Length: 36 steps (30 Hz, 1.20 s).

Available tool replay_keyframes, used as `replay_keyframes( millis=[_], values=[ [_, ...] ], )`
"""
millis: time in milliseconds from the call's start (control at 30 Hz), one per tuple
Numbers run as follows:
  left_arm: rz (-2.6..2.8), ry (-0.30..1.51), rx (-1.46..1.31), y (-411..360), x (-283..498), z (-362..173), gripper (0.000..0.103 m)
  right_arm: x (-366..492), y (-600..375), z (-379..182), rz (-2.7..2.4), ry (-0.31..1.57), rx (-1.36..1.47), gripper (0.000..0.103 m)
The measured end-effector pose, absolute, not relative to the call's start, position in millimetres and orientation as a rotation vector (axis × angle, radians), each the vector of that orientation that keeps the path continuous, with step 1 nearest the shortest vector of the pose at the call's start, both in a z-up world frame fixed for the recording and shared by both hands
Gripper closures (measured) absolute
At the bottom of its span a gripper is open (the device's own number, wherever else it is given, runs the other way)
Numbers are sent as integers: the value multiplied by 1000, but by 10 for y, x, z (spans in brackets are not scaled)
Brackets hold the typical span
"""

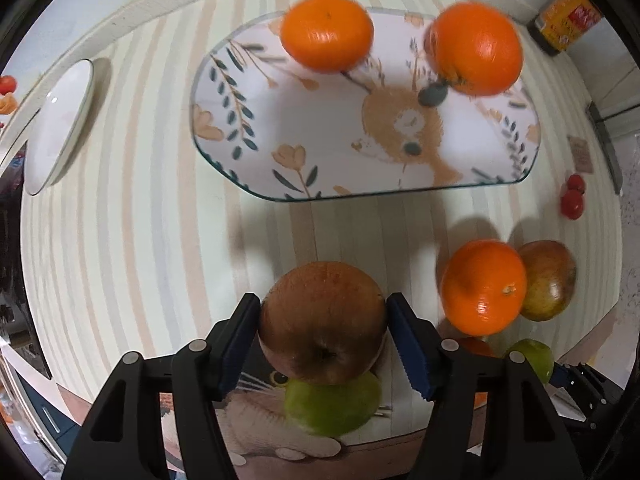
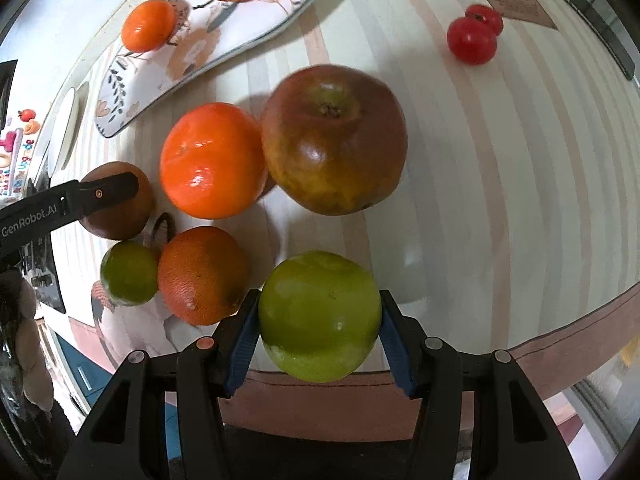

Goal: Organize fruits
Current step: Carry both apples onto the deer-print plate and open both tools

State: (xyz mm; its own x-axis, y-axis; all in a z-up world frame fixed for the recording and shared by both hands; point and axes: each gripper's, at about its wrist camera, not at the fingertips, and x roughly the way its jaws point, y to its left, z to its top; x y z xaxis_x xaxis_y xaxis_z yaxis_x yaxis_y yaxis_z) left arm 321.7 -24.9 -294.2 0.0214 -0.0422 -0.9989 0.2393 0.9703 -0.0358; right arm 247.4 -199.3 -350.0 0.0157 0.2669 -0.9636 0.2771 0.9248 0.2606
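A: Two grippers, each with a fruit between its fingers. The left gripper point(image 1: 324, 340) has its blue pads pressed on both sides of a brown apple point(image 1: 323, 322), on the near side of the rabbit-print tray point(image 1: 240, 152), with bare striped tablecloth point(image 1: 140, 220) between them.

B: And the right gripper point(image 2: 318, 330)?

A: It is closed on a green apple point(image 2: 319, 316) at the near table edge, well away from the tray. Its pads touch both flanks of the fruit.

B: What sits on the tray?

A: Two oranges along its far rim: one orange point(image 1: 327, 32) at the middle, another orange point(image 1: 478, 48) toward the right end.

B: And off the tray?

A: Nearer than the tray, a third orange point(image 2: 214, 160) touches a large red-green apple point(image 2: 335, 140). A darker orange point(image 2: 204, 276) and a small green fruit point(image 2: 129, 273) lie side by side, farther still from the tray. Two tomatoes point(image 2: 474, 38) lie right of the tray. A white plate point(image 1: 60, 128) lies left of it.
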Motion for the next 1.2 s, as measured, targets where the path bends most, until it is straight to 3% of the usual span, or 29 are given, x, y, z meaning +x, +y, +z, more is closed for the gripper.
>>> replay_keyframes(
  millis=[267,400,733,1133,1167,1200],
  values=[
    [-238,1413,85,-41,3375,-2162,40,2806,-1936,-2694,83,1425,404,44],
    [-209,1394,60,25,3674,-2063,40,3302,-1896,-2500,86,1354,351,44],
    [-121,1542,-28,109,4375,-2617,40,4324,-1481,-3057,108,1444,200,44],
    [-112,1643,-79,150,4491,-2876,39,4533,-1429,-3472,113,1576,204,44],
    [-109,1648,-86,154,4491,-2879,39,4536,-1449,-3487,118,1590,225,37],
    [-108,1646,-87,160,4485,-2873,39,4534,-1473,-3478,119,1590,245,20]
  ],
)
